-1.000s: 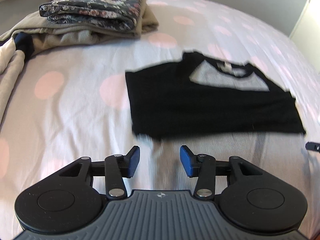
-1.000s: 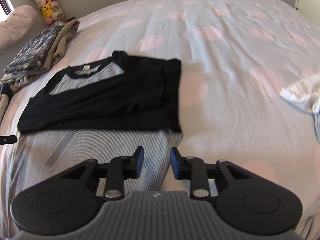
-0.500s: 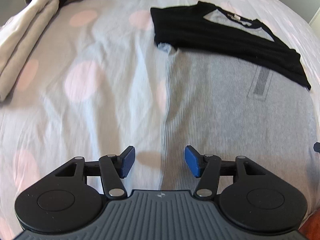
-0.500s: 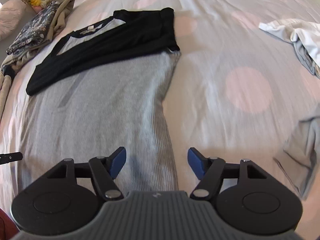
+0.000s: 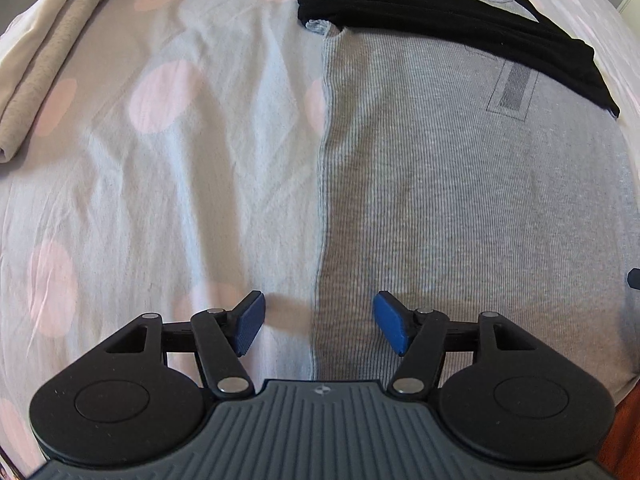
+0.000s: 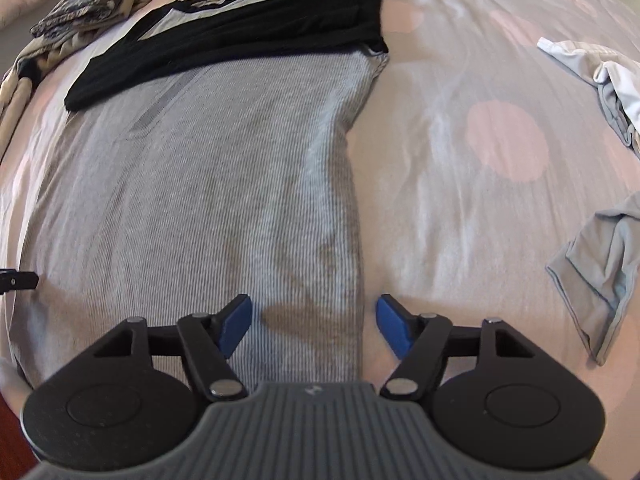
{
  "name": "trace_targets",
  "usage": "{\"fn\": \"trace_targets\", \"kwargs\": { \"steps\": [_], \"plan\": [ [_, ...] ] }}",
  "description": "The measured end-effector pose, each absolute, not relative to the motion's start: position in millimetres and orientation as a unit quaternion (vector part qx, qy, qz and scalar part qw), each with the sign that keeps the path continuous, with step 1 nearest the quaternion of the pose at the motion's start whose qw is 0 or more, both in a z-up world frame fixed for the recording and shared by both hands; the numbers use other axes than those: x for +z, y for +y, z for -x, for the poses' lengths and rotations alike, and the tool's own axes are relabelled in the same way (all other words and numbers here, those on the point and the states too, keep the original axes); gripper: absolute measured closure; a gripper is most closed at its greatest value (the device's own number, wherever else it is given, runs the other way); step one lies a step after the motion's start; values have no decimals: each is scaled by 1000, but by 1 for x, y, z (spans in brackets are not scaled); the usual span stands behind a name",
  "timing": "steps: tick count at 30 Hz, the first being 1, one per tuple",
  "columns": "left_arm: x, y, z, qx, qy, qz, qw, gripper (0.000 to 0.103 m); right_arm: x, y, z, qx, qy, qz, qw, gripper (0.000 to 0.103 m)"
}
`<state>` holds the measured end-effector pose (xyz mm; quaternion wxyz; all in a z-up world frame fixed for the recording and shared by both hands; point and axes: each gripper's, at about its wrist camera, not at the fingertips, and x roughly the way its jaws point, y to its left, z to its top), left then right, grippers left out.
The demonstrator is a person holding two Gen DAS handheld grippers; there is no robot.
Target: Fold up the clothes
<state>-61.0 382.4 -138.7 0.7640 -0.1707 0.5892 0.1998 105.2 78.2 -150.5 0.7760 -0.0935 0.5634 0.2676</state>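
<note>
The left gripper [image 5: 318, 326] is being held spread over the bed [image 5: 160, 200], its jaws opening, with the left side edge of the grey shirt [image 5: 460, 200] lying below the gap and nothing being pinched. The right gripper [image 6: 314, 328] is likewise being held apart over the shirt's right side edge, its jaws closing, and no cloth is being pressed yet.

The shirt is lying flat at 12 o'clock from both grippers, its black sleeves [image 6: 248, 20] folded across the far end.

A likely fault is that only the top layer, or the bedsheet with it, gets pinched, because the hem is lying flat against the sheet. Uneven lifting by the two sides could also be skewing the fold.

Beige folded clothes [image 5: 44, 64] are shown at 10 o'clock in the left view only. Loose pale garments [image 6: 600, 80] at 2 o'clock and a floral stack [image 6: 88, 4] at 11 o'clock are shown in the right view.
</note>
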Motion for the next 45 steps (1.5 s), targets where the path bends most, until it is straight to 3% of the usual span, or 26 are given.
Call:
{"fn": "trace_targets", "kwargs": {
  "steps": [4,6,8,15,29,37,40,41,42,45],
  "plan": [
    [-136,379,66,191,584,177,769,61,-148,74,-99,277,566,91,771,69],
    [-134,375,67,183,581,174,774,75,-147,73,-96,291,567,83,766,87],
    [-132,369,68,175,578,170,779,85,-145,72,-92,296,562,81,768,92],
    [-124,358,71,172,563,157,793,100,-134,64,-85,298,533,62,789,93],
    [-95,398,86,198,428,236,850,102,-111,42,-99,272,441,-25,855,94],
    [-112,389,57,199,462,155,850,101,-136,59,-121,251,474,-5,844,93],
    [-115,385,55,199,473,139,847,100,-142,58,-125,237,487,-1,841,75],
    [-115,385,56,201,473,135,847,93,-140,56,-123,233,483,-2,844,66],
    [-111,384,59,203,468,134,850,86,-136,54,-122,235,479,-2,846,65],
    [-96,376,63,194,461,121,858,83,-125,50,-113,258,474,5,842,65]
  ]
}}
